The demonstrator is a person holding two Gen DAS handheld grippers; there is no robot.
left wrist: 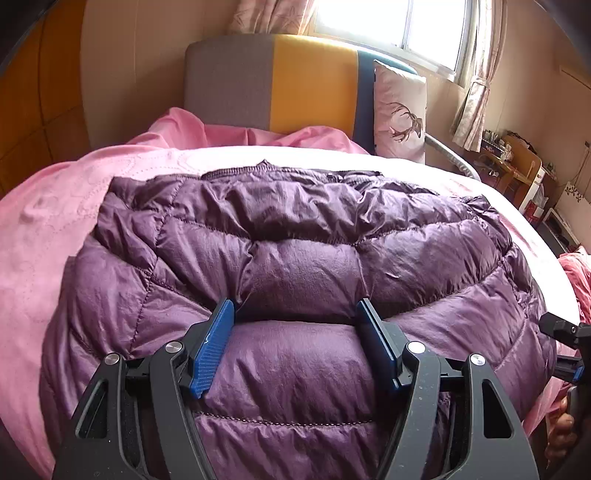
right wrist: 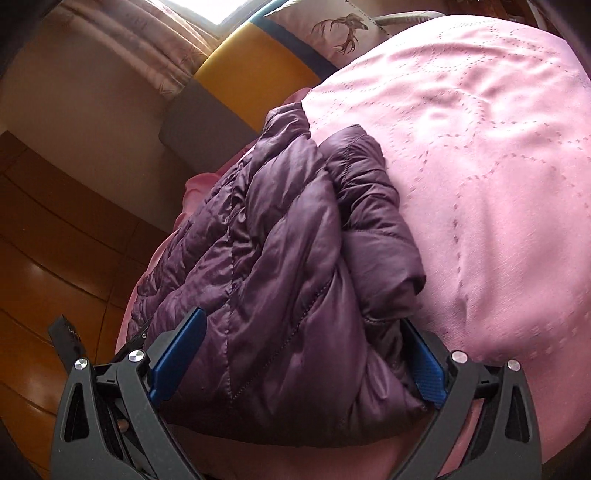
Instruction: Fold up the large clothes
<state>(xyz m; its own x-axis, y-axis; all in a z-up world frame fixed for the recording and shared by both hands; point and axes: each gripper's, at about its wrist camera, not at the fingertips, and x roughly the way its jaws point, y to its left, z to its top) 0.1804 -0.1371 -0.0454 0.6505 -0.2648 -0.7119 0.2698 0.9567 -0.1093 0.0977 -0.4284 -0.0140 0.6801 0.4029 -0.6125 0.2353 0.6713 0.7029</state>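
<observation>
A purple down jacket [left wrist: 295, 258] lies folded on a pink quilted bedspread [left wrist: 48, 236], its collar end toward the grey-and-yellow headboard [left wrist: 273, 81] and its near end at the edge of the bed farthest from that headboard. The left gripper [left wrist: 295, 321] presses into the jacket's near end, its blue pads [left wrist: 212, 350] set partway apart with one puffy quilted panel bulging up between them; whether they actually pinch the fabric cannot be told. In the right wrist view, the right gripper [right wrist: 306, 339] straddles a thick folded edge of the jacket [right wrist: 295, 258], its fingers [right wrist: 177, 354] spread nearly as wide as they go, the bundle lying between them while the pads do not appear to squeeze it. A deer-print pillow [left wrist: 400, 110] leans against the headboard, under a bright window [left wrist: 395, 26] with patterned curtains [left wrist: 476, 107]. A wooden wardrobe [right wrist: 55, 229] stands beside the bed, on the headboard's far side from the pillow.
</observation>
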